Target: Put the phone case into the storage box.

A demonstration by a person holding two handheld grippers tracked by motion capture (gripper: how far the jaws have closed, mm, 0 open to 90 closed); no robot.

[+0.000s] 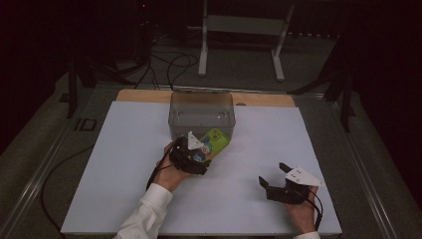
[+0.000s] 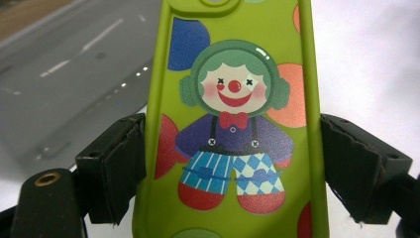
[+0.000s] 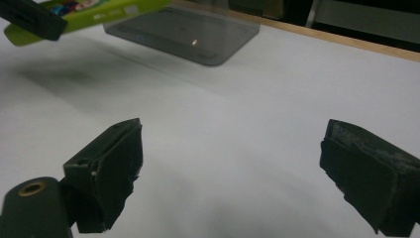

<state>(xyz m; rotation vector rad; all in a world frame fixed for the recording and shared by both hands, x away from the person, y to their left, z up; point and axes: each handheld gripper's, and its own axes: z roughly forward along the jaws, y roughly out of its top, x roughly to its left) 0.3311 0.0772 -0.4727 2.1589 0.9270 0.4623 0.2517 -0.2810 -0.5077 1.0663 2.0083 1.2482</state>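
Note:
A lime-green phone case (image 1: 215, 141) printed with a clown (image 2: 233, 124) is lifted off the white table top, just in front of the clear plastic box (image 1: 201, 115). My left gripper (image 1: 199, 152) is shut on it, a black pad pressing each long edge of the phone case (image 2: 233, 148). In the right gripper view the phone case (image 3: 94, 12) hangs at the upper left, above its shadow. My right gripper (image 1: 273, 175) rests on the table at the front right, open, with nothing between its jaws (image 3: 230, 168).
The white table top (image 1: 124, 164) has a wooden strip (image 1: 144, 95) along its far edge behind the box. Dark floor with cables and a white stand's legs (image 1: 241, 45) lies beyond the table.

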